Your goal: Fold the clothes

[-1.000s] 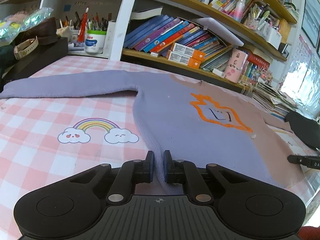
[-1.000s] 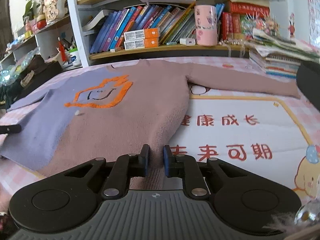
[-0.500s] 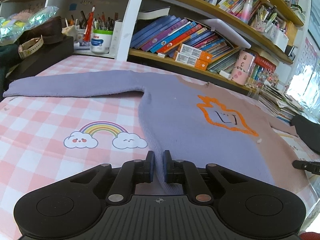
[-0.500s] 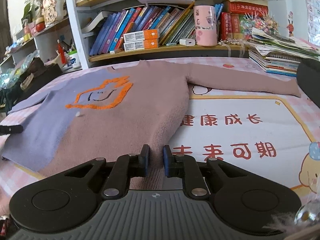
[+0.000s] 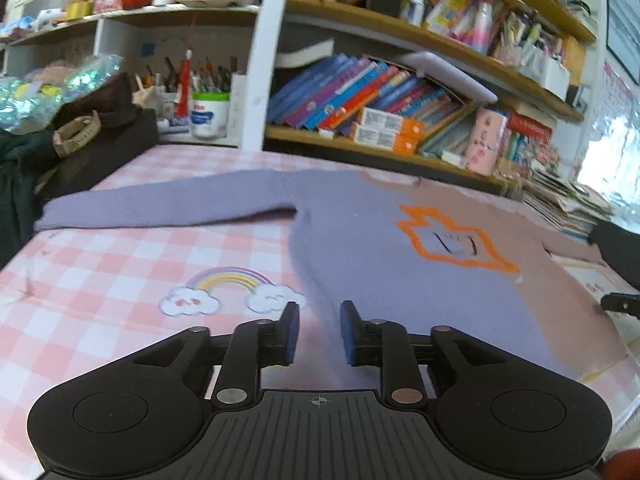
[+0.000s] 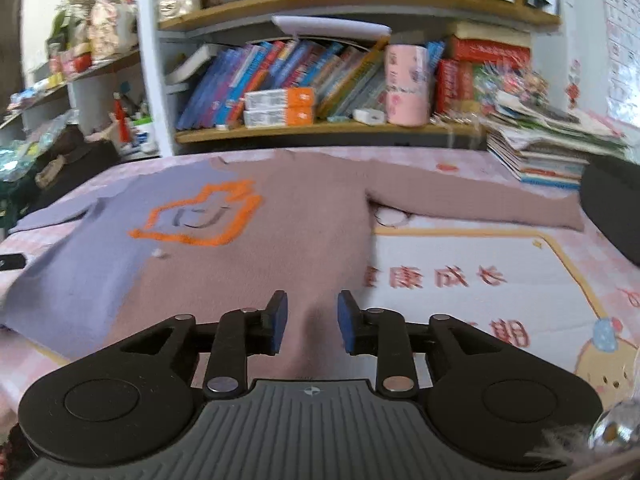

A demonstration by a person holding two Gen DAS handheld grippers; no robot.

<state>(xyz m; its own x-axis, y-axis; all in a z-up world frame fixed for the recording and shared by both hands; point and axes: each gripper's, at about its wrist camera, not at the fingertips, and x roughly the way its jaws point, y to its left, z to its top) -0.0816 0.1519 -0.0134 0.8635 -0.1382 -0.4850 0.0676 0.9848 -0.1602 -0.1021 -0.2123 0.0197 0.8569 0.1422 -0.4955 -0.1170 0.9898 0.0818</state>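
Note:
A sweater (image 5: pixel 384 256), half lilac and half dusty pink with an orange outline design, lies spread flat, front up, on the table; it also shows in the right wrist view (image 6: pixel 256 248). Its lilac sleeve (image 5: pixel 160 204) stretches left and its pink sleeve (image 6: pixel 472 200) stretches right. My left gripper (image 5: pixel 319 332) is open just above the lilac bottom corner of the sweater, holding nothing. My right gripper (image 6: pixel 309 326) is open just above the pink bottom hem, holding nothing.
The table has a pink checked cloth (image 5: pixel 100 280) with a rainbow print and a mat with Chinese characters (image 6: pixel 460 280). Bookshelves (image 5: pixel 380 100) stand right behind the table. A book stack (image 6: pixel 548 156) sits at the right, a dark box (image 5: pixel 100 148) at the left.
Both grippers have opened and let go of the sweater's bottom hem, which they were shut on before. Both have lifted slightly; the sweater lies flat.

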